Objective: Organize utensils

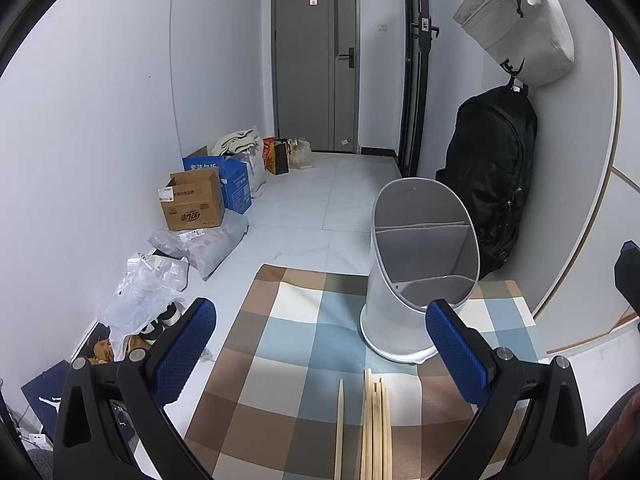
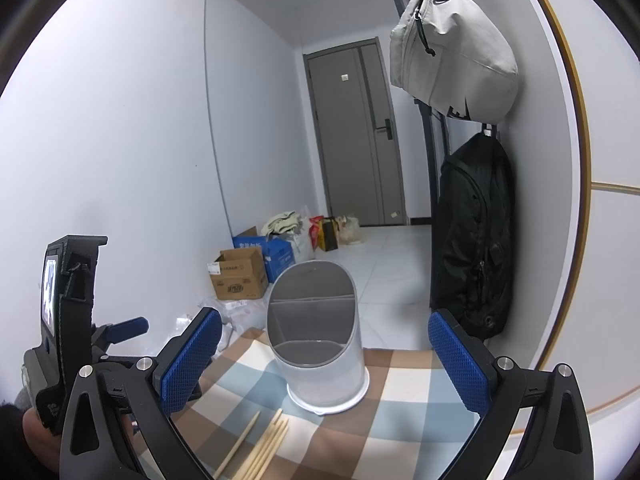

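Several wooden chopsticks lie on a checked tablecloth, one a little apart to the left. Behind them stands a white utensil holder with grey divided compartments, which look empty. My left gripper is open and empty, just above the chopsticks. In the right wrist view the chopsticks lie at the bottom and the holder stands centre. My right gripper is open and empty, hovering before the holder. The left gripper's body shows at the left.
The table's left edge drops to a floor with cardboard boxes, plastic bags and shoes. A black backpack and a grey bag hang on the right wall close to the holder. A grey door is at the far end.
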